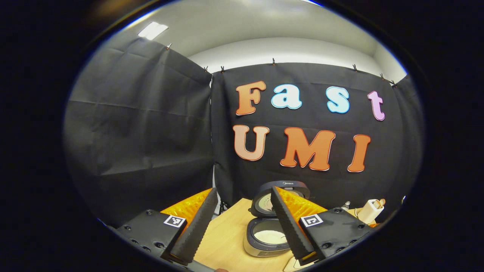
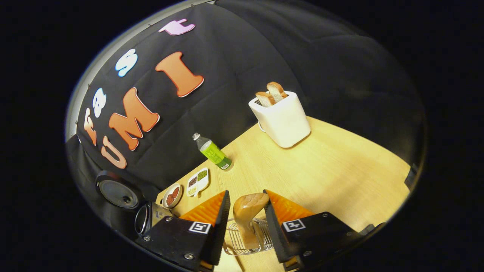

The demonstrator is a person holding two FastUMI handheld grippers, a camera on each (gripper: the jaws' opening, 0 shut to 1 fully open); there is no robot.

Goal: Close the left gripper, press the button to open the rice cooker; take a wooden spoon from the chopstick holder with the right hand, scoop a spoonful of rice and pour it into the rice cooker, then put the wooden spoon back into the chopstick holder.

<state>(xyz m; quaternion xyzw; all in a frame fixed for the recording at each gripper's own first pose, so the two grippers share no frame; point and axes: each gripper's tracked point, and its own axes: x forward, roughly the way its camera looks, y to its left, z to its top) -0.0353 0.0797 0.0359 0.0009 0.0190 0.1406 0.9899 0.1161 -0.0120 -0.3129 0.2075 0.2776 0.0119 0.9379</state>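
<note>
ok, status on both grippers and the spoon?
Left gripper open, hovering before the open grey rice cooker, rice inside. Right gripper open astride the light wooden spoon, which stands in the wire chopstick holder. Nothing in the way.

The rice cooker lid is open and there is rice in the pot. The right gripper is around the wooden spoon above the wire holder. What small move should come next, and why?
Probably draw the right gripper straight back from the wooden spoon. Its jaws stand apart on either side of the spoon, which appears to sit in the wire chopstick holder, and the open rice cooker already holds rice, so the return looks finished.
</note>
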